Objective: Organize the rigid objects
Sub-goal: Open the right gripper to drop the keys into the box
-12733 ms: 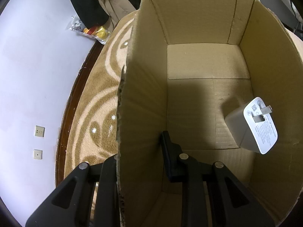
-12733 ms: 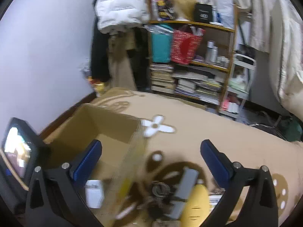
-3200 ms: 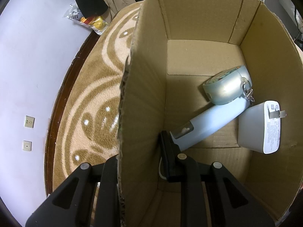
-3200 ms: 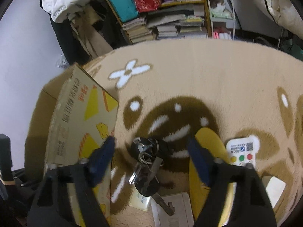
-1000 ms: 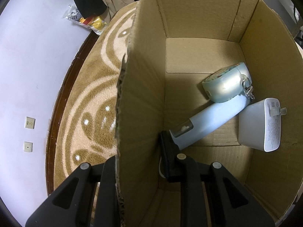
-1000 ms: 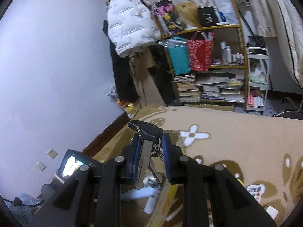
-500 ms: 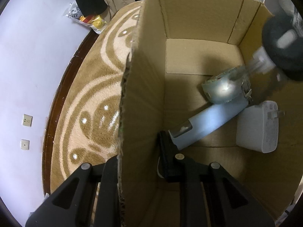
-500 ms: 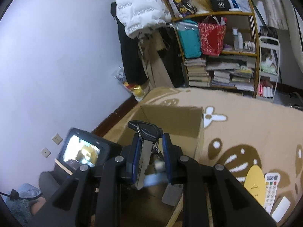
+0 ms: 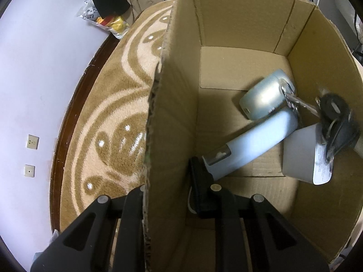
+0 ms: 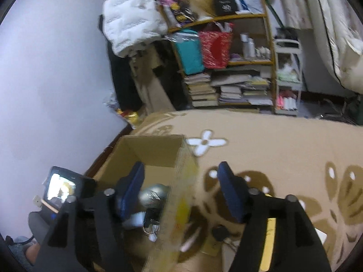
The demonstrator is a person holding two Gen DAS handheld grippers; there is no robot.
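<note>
Our left claw (image 9: 168, 195) pinches the corrugated cardboard box (image 9: 238, 20) wall; right claw (image 10: 181, 188) gapes empty — black keys (image 9: 335, 122) lie inside.

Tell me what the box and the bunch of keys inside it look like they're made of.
The box looks like plain brown corrugated cardboard: matte, creased, with a frayed cut edge. The keys seem to pair a shiny metal blade and ring with dull black heads, probably plastic or rubber.
</note>
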